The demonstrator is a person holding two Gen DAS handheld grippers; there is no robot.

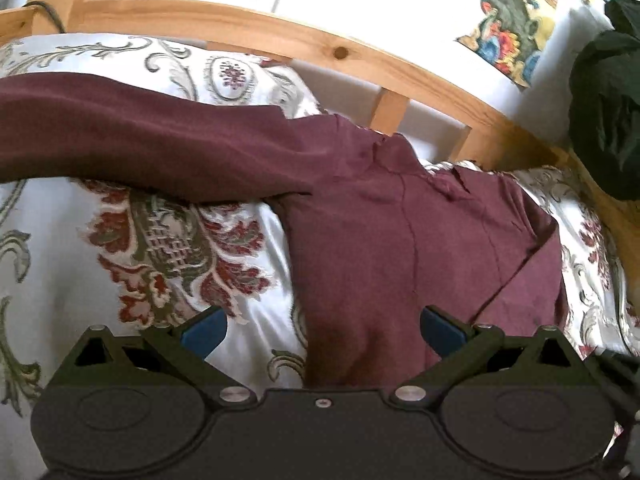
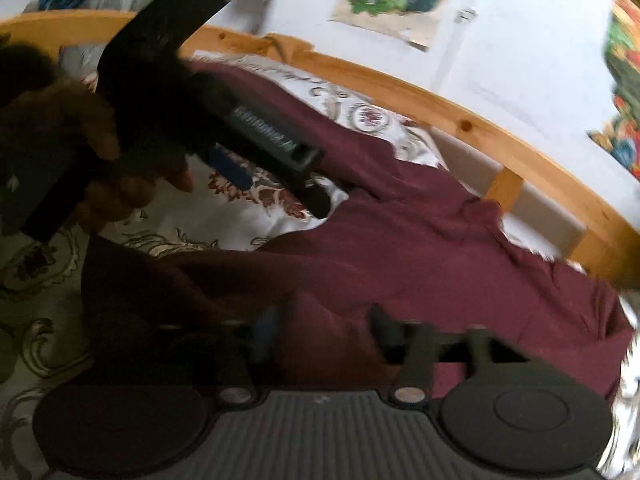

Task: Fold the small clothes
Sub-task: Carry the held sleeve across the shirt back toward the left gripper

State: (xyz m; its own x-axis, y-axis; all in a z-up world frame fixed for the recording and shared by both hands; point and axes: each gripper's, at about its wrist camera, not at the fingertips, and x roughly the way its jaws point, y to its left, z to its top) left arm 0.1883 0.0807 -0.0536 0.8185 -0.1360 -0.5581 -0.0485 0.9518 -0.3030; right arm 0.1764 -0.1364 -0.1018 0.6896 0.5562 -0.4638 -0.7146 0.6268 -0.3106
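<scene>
Patterned bedspread (image 1: 168, 248) beneath a maroon shirt (image 1: 400, 240), wooden headboard (image 1: 248, 28) behind.
My left gripper (image 1: 322, 330) is spread wide, shirt hem between its fingers; my right gripper (image 2: 324, 332) is clenched on bunched shirt fabric.

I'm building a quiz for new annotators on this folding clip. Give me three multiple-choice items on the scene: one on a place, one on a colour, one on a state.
1. Where does the maroon long-sleeved shirt lie?
A. on a patterned bedspread
B. on a wooden floor
C. in a basket

2. What colour are the pads on the left gripper fingers?
A. red
B. blue
C. yellow

3. How do the left gripper's fingers stand?
A. shut on a sleeve
B. shut on nothing
C. spread open

Answers:
1. A: the floral bedspread shows under and around the shirt, with the wooden bed frame behind.
2. B: both pads are blue.
3. C: a wide gap separates the fingers, with the shirt hem lying beneath.
</scene>
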